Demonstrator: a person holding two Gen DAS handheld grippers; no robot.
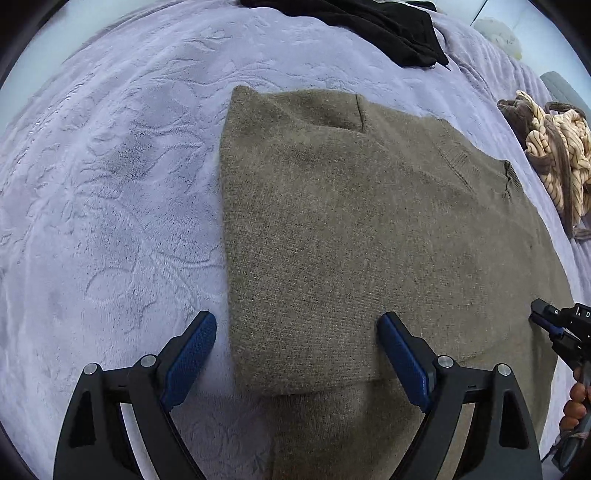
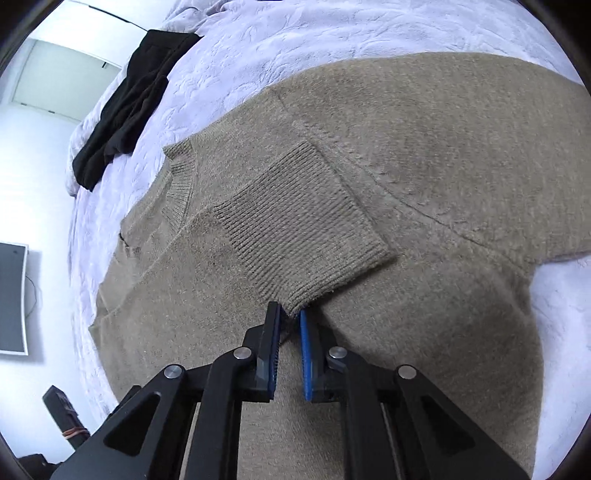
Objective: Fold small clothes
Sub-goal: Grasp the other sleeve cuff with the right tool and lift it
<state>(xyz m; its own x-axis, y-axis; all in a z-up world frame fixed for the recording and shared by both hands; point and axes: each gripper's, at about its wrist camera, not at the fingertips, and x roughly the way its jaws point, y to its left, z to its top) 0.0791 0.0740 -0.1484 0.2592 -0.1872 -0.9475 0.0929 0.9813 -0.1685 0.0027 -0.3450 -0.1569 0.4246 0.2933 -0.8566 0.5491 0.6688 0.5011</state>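
A brown knit sweater (image 1: 369, 229) lies flat on a lavender blanket (image 1: 110, 166), with its left side folded over. My left gripper (image 1: 295, 325) is open, its blue pads straddling the folded left edge near the hem, holding nothing. In the right wrist view the sweater (image 2: 424, 147) fills the frame, neckline (image 2: 181, 177) at the left. My right gripper (image 2: 290, 317) is shut on the corner of the ribbed sleeve cuff (image 2: 299, 221), which lies across the sweater's body. The right gripper also shows in the left wrist view (image 1: 554, 325) at the sweater's right edge.
A black garment (image 1: 369, 26) lies at the far end of the bed, also in the right wrist view (image 2: 125, 107). A striped cream and brown garment (image 1: 554, 155) is bunched at the right. The lavender blanket (image 2: 295, 33) covers the bed; a dark monitor (image 2: 11, 295) stands off the bed.
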